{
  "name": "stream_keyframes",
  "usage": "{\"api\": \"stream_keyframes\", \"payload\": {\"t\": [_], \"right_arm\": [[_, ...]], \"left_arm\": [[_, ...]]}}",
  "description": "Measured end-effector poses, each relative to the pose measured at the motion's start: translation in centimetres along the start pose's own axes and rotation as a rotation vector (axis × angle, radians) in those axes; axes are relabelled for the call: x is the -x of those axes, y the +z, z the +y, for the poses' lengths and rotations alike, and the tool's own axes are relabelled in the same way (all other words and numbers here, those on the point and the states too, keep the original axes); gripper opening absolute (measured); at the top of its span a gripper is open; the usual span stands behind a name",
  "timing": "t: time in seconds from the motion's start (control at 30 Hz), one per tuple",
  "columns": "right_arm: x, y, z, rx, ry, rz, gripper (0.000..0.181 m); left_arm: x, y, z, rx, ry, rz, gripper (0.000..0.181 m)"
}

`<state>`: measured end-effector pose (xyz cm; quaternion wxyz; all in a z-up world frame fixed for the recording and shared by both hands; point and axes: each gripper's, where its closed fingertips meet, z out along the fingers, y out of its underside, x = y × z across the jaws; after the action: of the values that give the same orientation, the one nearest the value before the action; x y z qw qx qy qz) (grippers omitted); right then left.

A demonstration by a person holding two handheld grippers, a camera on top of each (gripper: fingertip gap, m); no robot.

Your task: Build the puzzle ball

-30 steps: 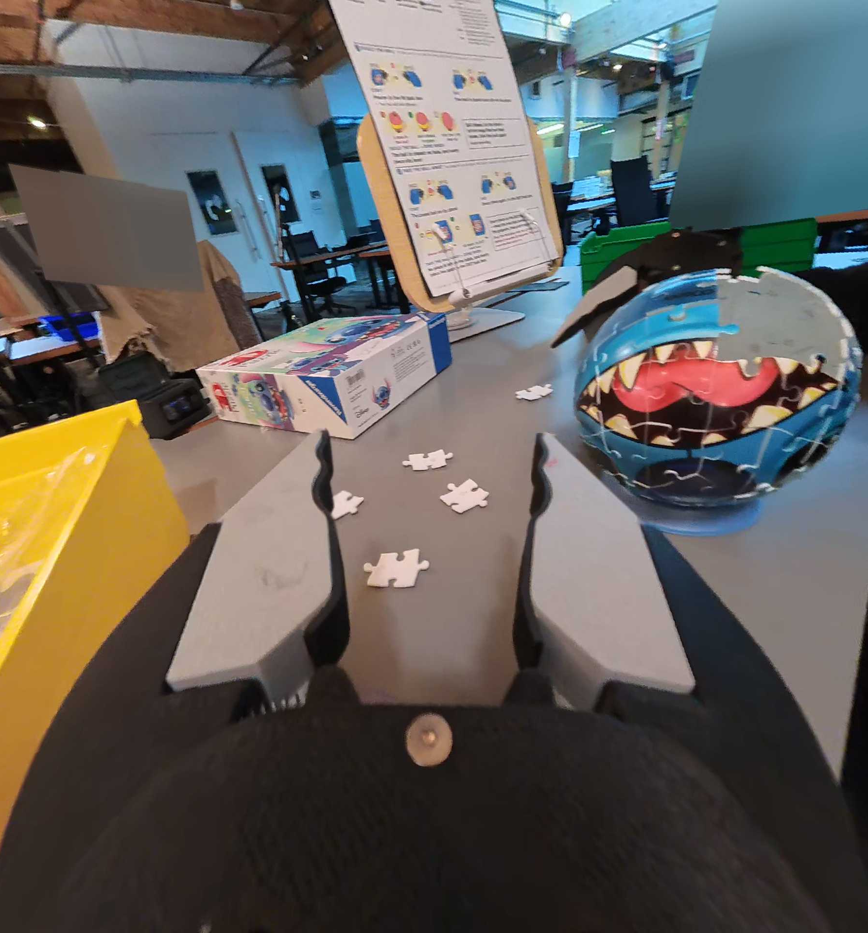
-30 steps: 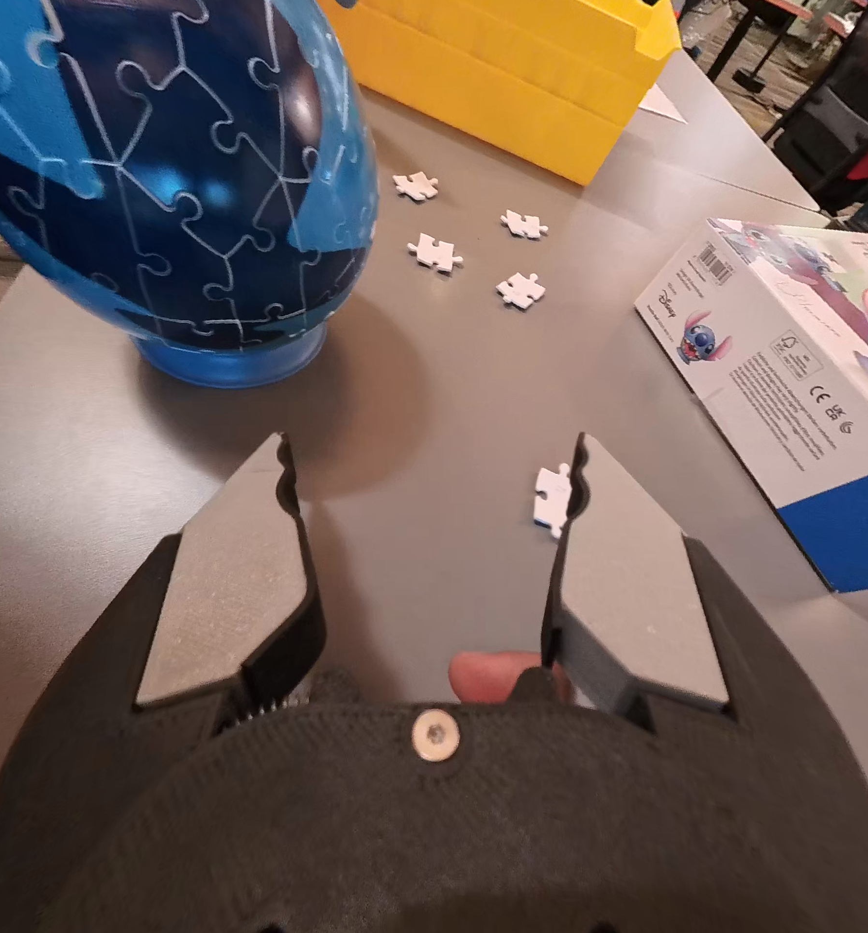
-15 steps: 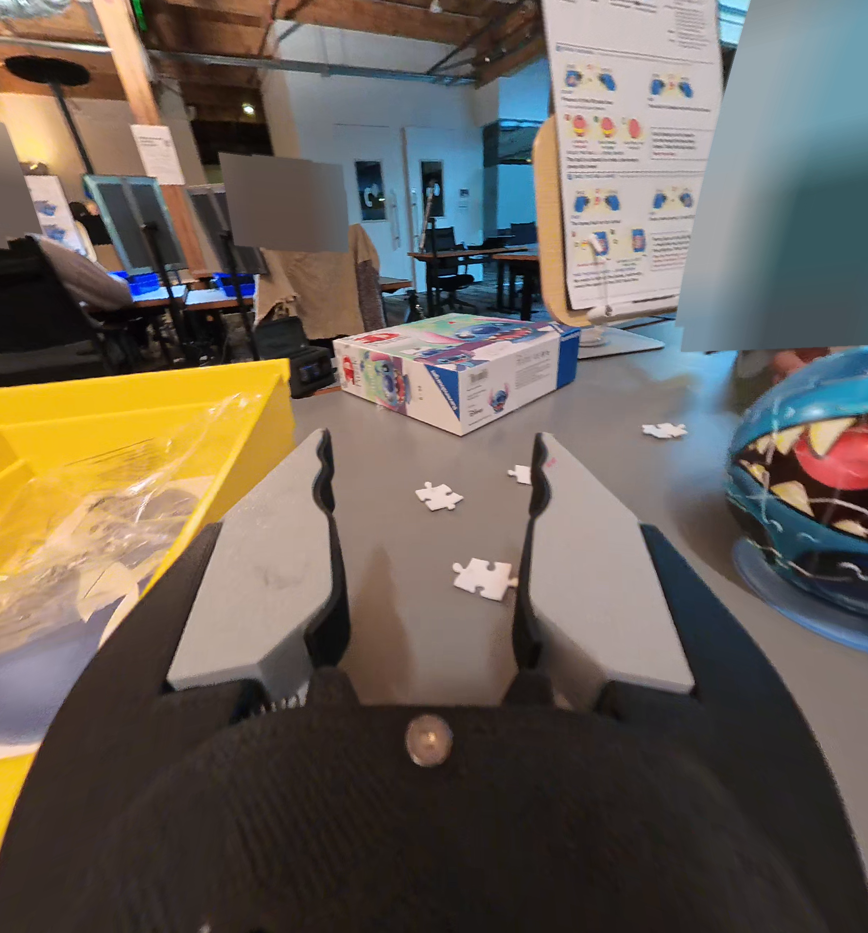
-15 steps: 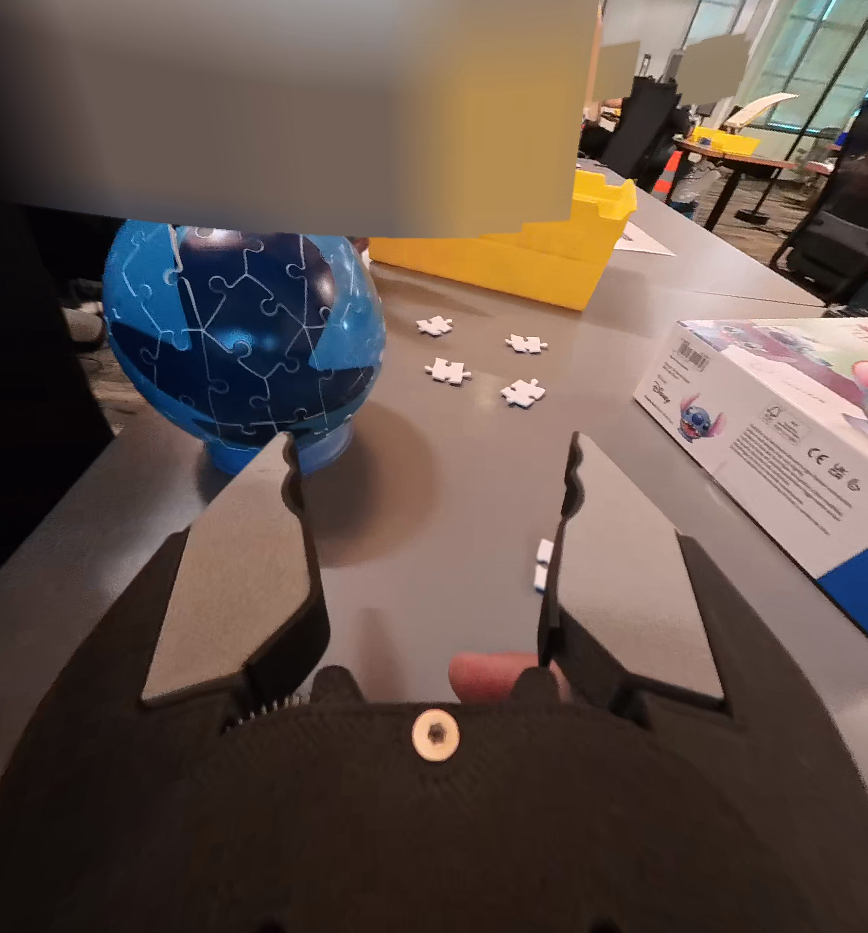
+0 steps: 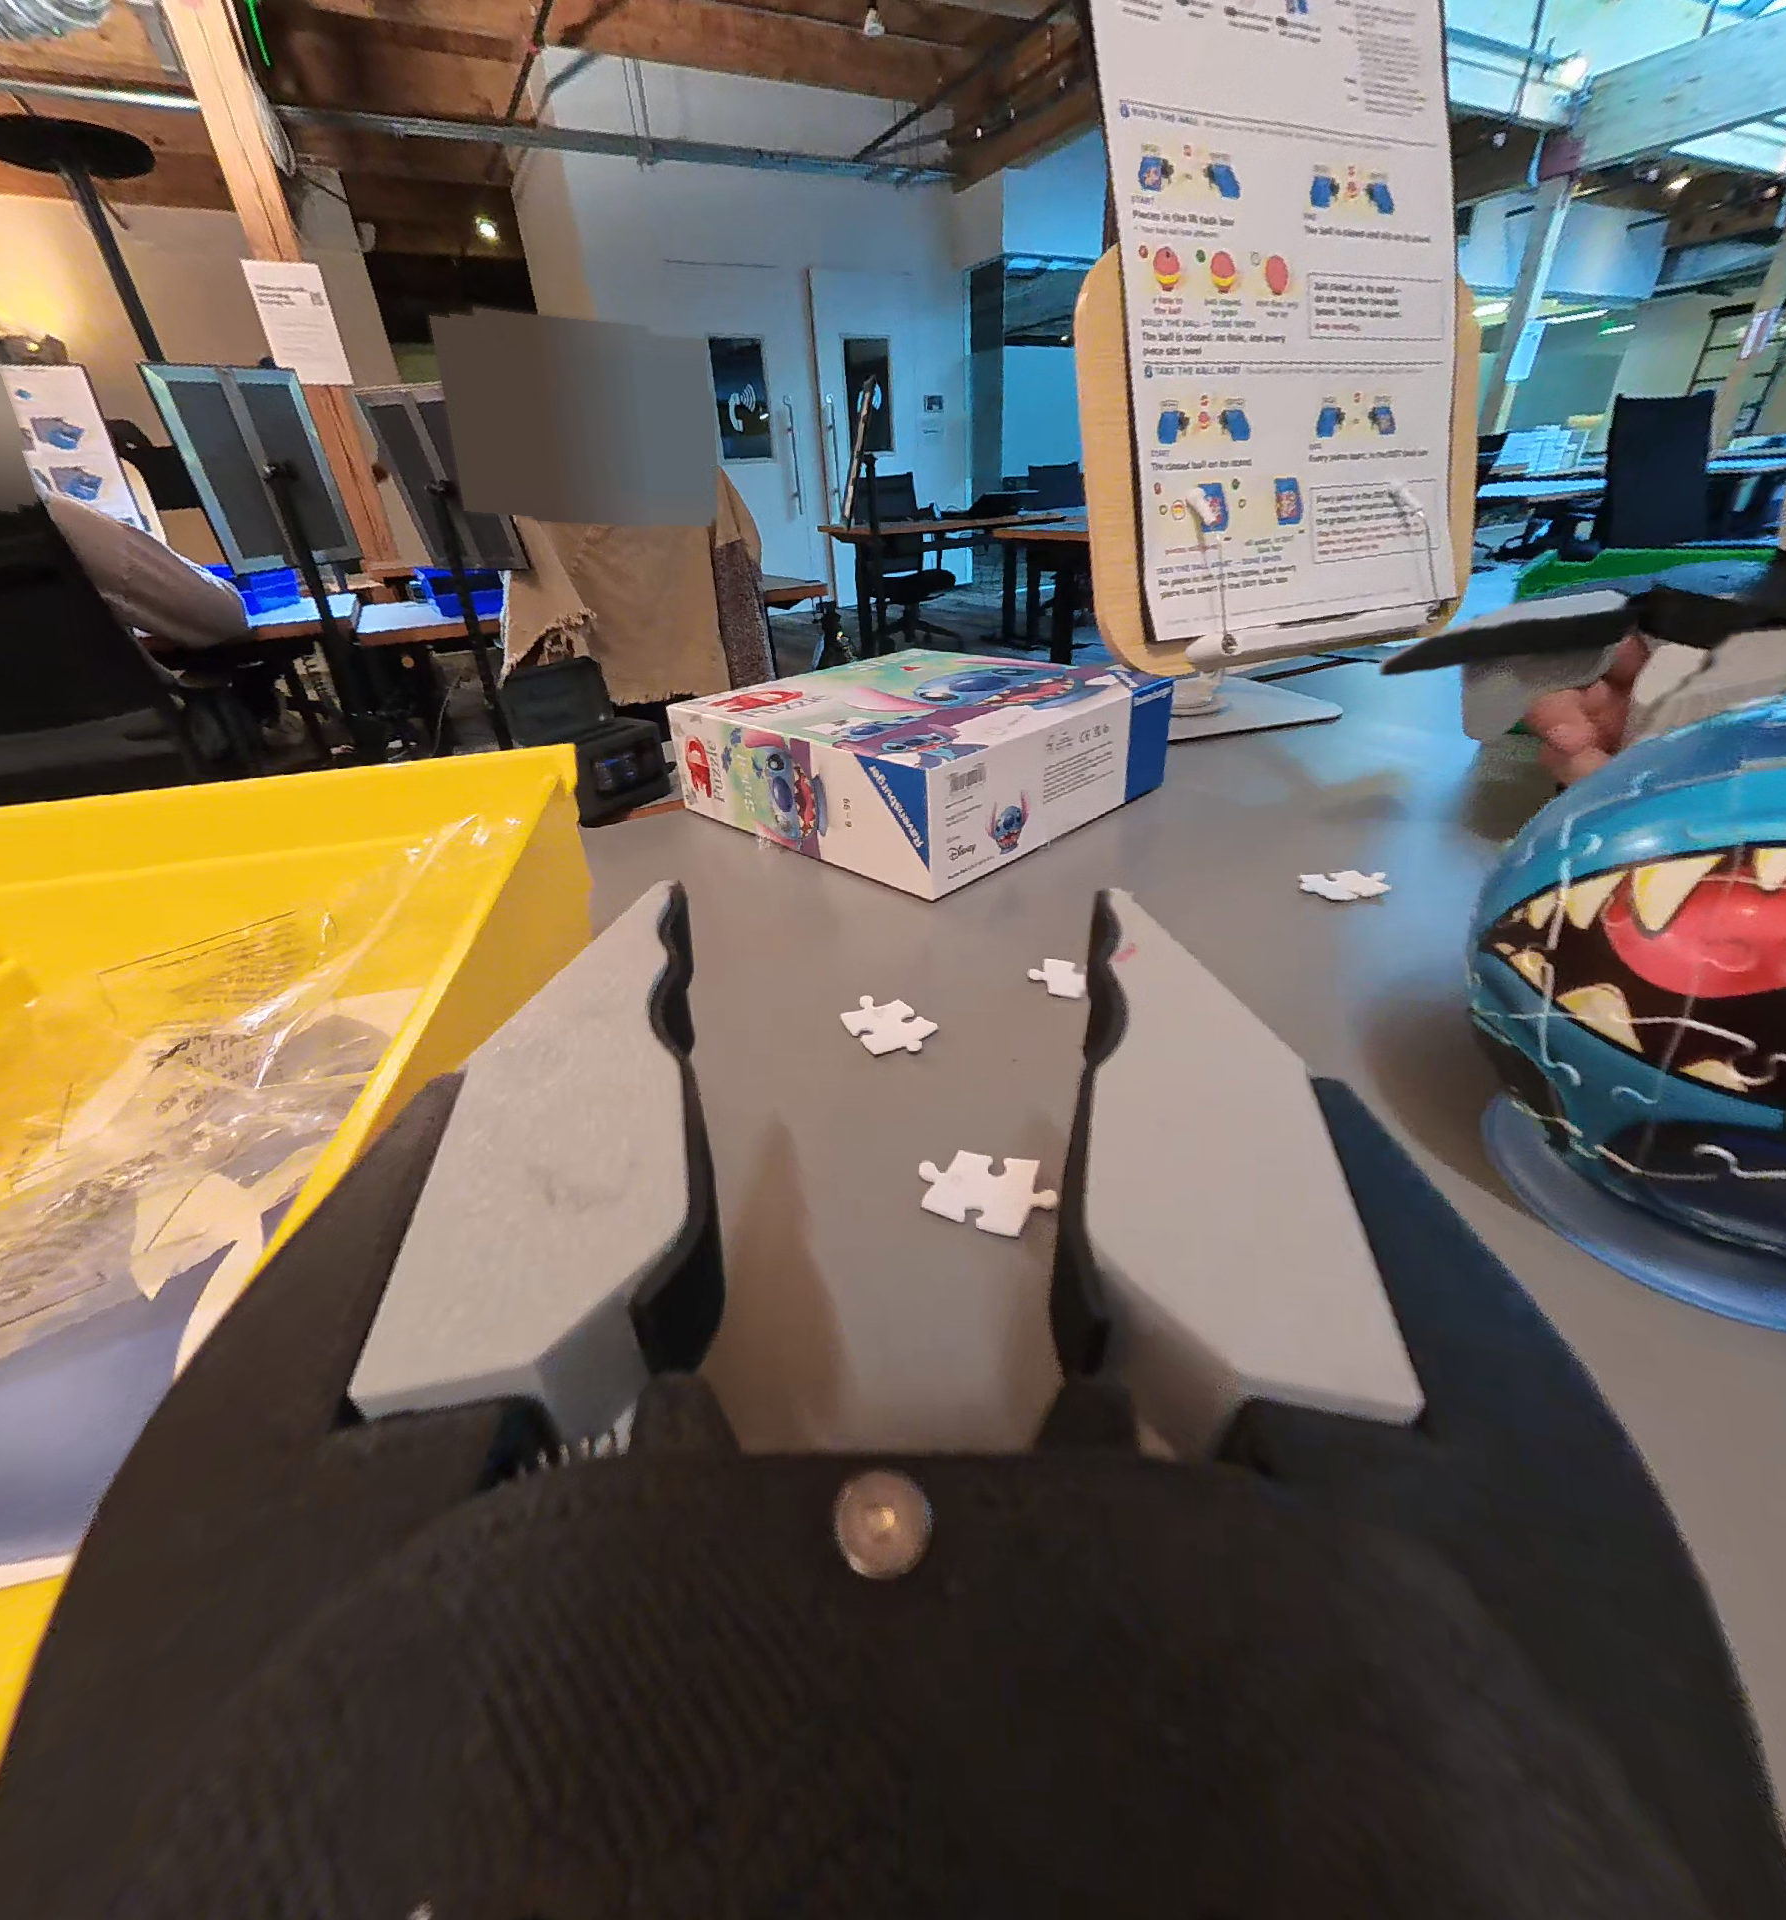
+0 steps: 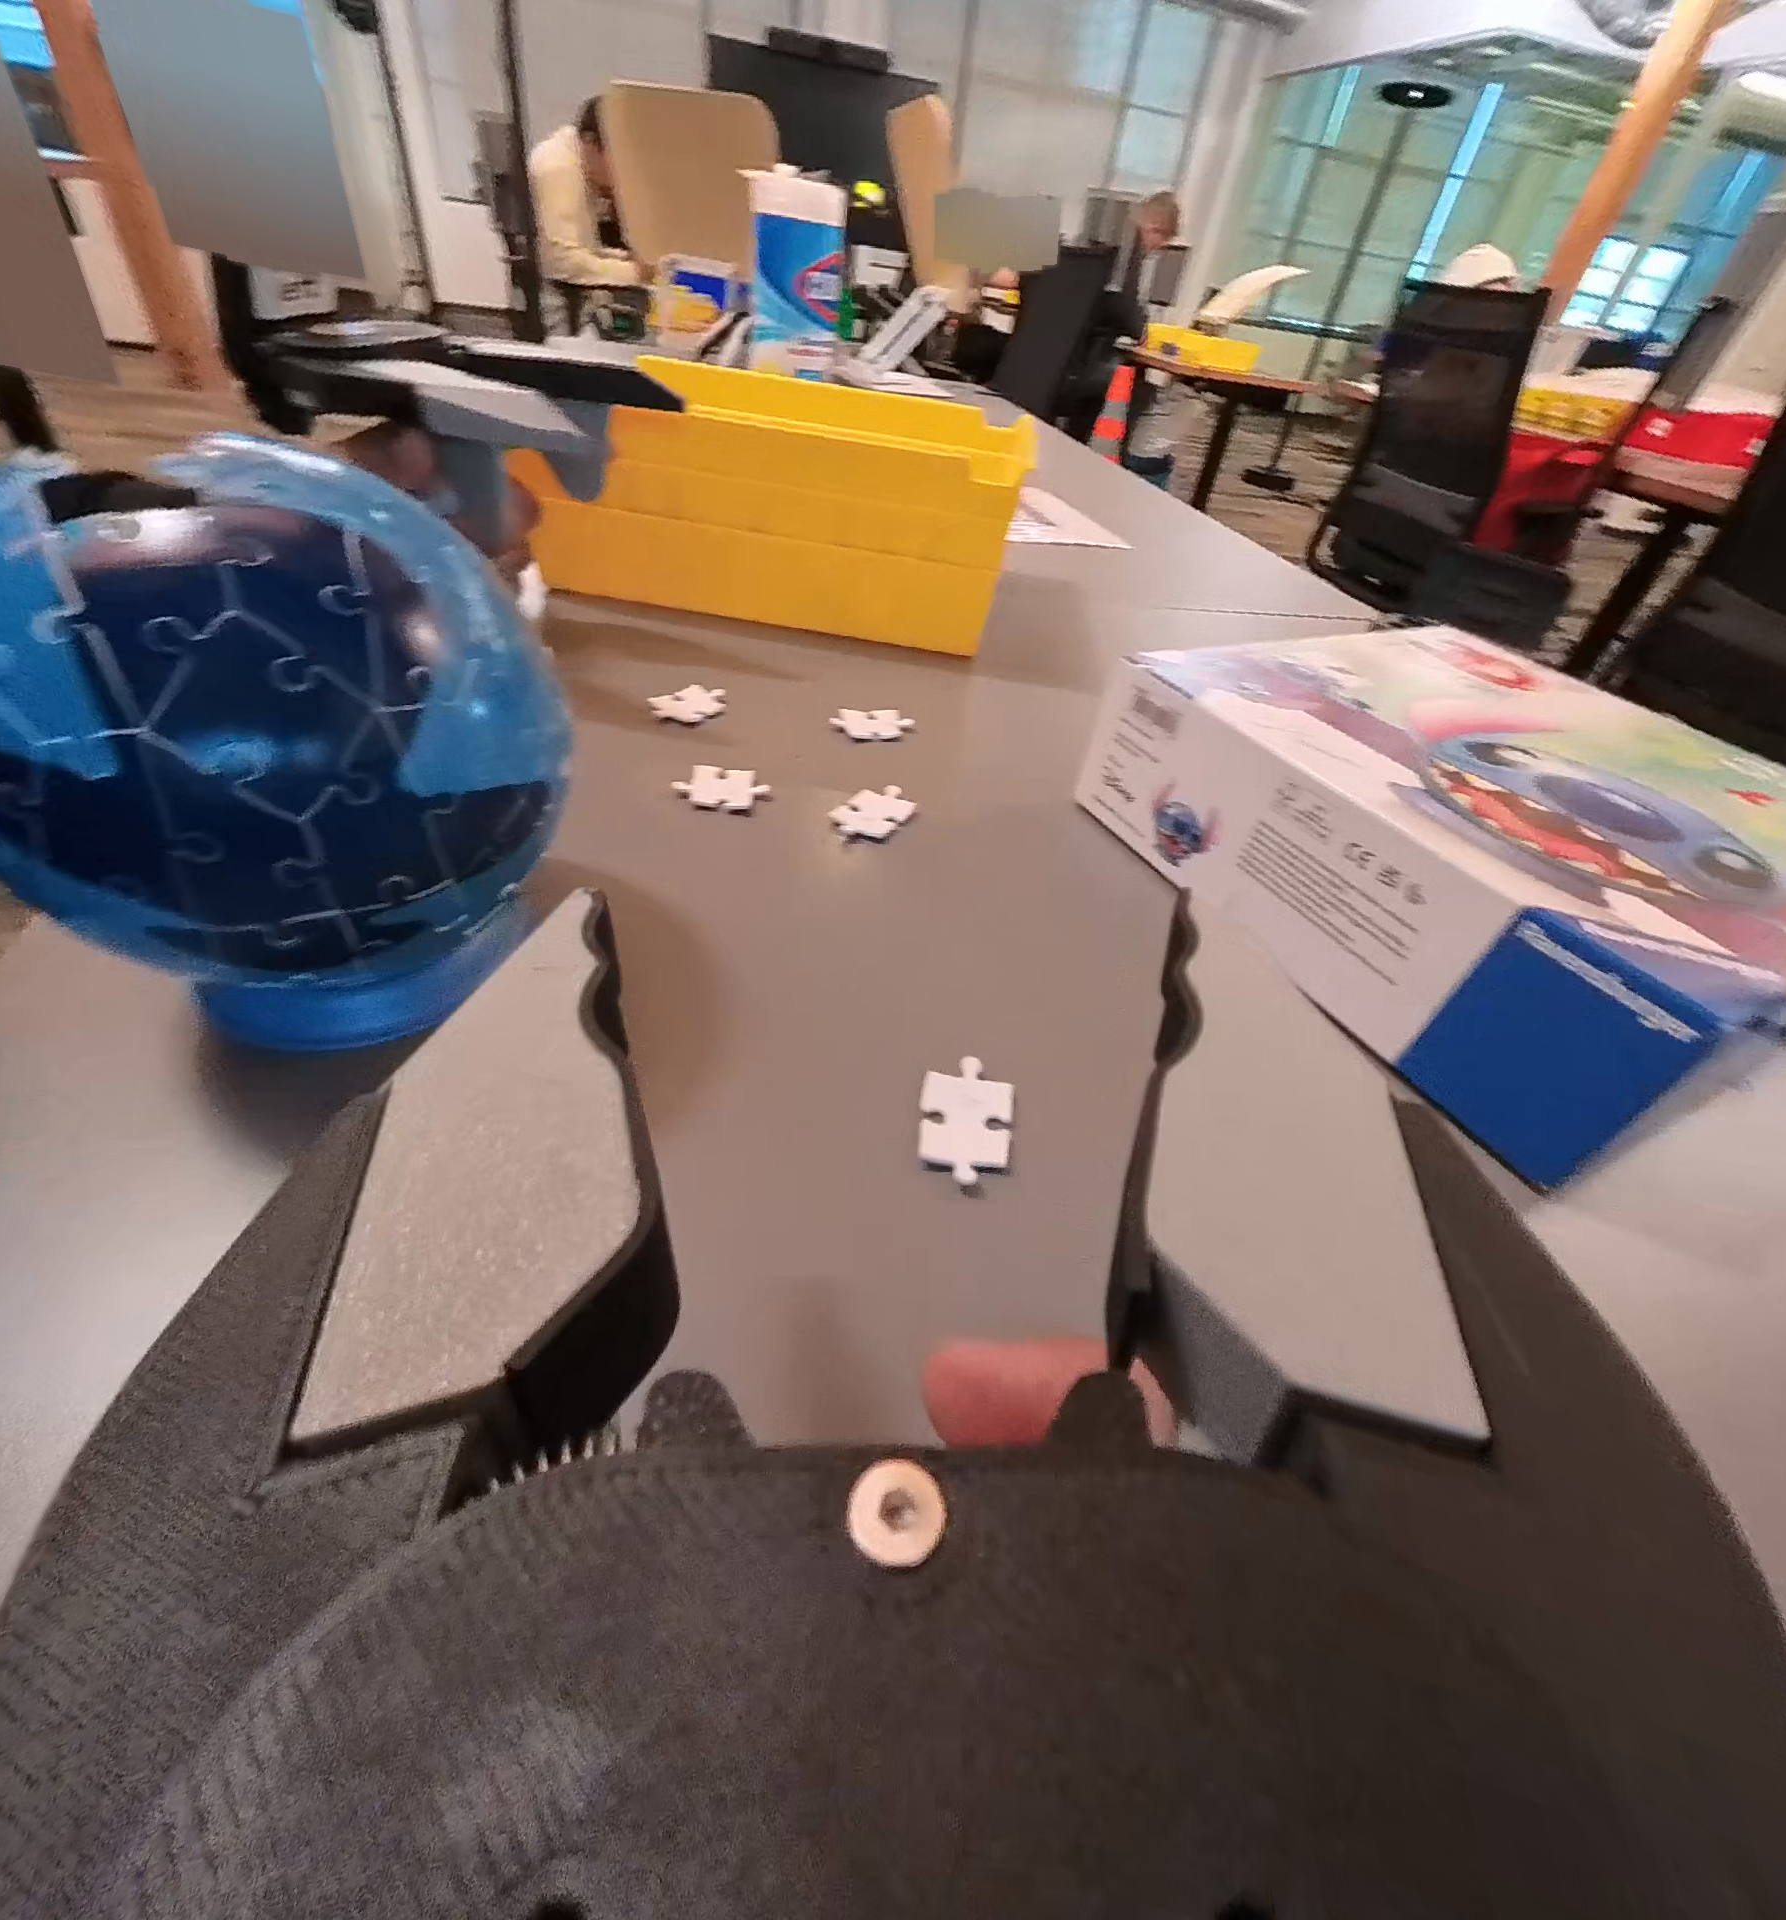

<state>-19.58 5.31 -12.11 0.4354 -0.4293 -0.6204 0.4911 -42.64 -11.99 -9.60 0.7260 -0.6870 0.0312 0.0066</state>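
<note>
Left wrist view: your left gripper [image 5: 887, 940] hovers low over the grey table [image 5: 1232, 831], jaws apart and empty. At right the puzzle ball [image 5: 1678, 1049] stands on its stand, largely built. White pieces lie loose ahead, the nearest piece [image 5: 987, 1193] between your fingers.

Right wrist view: your right gripper [image 6: 889, 940] is spread and empty over another loose piece [image 6: 965, 1122]. A gap at the ball's top [image 6: 89, 497] suggests several pieces remain.
</note>
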Motion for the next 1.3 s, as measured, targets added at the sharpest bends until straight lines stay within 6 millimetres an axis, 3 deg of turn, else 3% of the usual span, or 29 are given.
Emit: {"api": "stream_keyframes", "payload": {"t": [0.17,0.3,0.77,1.3], "right_arm": [[-2.5,-0.9,1.2,0.068,-0.006,0.139,0.108],[-3.1,-2.1,1.4,0.073,0.034,0.213,0.107],[-1.6,-3.1,2.1,0.139,-0.012,0.268,0.106],[-0.2,-2.3,2.7,0.183,-0.013,0.143,0.101]], "left_arm": [[-1.5,-0.5,-0.7,-0.052,0.013,0.066,0.075],[-2.6,-0.7,-0.7,-0.054,0.022,0.091,0.080],[-1.8,-1.6,-1.2,-0.085,0.005,-0.004,0.075],[-3.6,-1.5,-1.2,-0.092,0.021,0.121,0.075]]}}
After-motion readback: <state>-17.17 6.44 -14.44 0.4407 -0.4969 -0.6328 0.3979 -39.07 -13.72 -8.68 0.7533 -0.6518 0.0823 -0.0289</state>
